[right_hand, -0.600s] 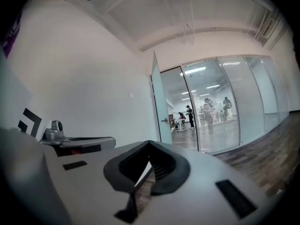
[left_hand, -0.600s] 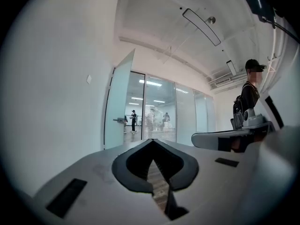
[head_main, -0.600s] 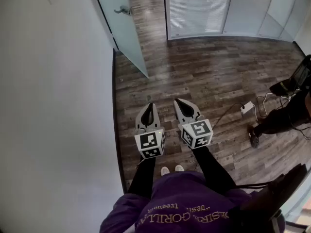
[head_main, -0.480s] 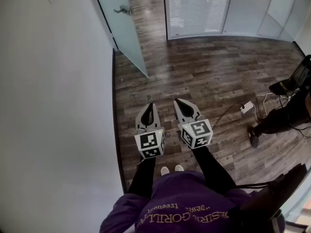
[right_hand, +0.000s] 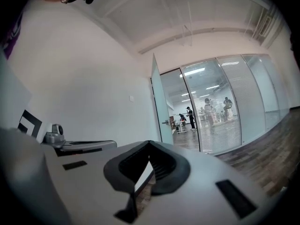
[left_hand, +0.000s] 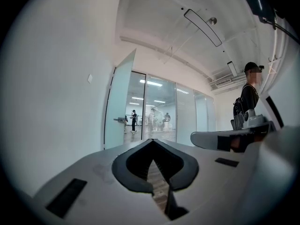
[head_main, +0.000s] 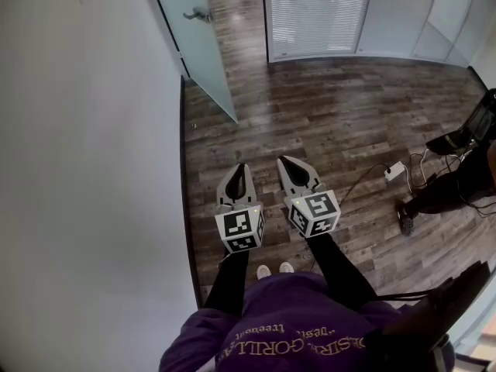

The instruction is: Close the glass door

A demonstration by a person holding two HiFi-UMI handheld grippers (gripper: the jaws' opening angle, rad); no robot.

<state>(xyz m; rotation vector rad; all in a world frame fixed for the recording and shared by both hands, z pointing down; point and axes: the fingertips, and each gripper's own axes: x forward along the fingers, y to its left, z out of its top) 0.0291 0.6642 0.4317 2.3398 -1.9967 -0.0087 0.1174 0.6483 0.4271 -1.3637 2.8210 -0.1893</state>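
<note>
Gold lettering on the person's purple top (head_main: 294, 328) appears inverted and only partly legible. Each gripper cube carries black-and-white square markers.

Left gripper (head_main: 239, 170): jaws fully closed, tips meeting, nothing between them. Right gripper (head_main: 287, 165): same condition, empty. Both point level, side by side (well short of the door).

The glass door (head_main: 200, 49), frosted, stands open at the upper left by the white wall (head_main: 93, 169). Its leaf is upright with a vertical long axis and angles out over the wood floor (head_main: 333, 115). Its lever handle (head_main: 198, 14) projects to the side.
</note>
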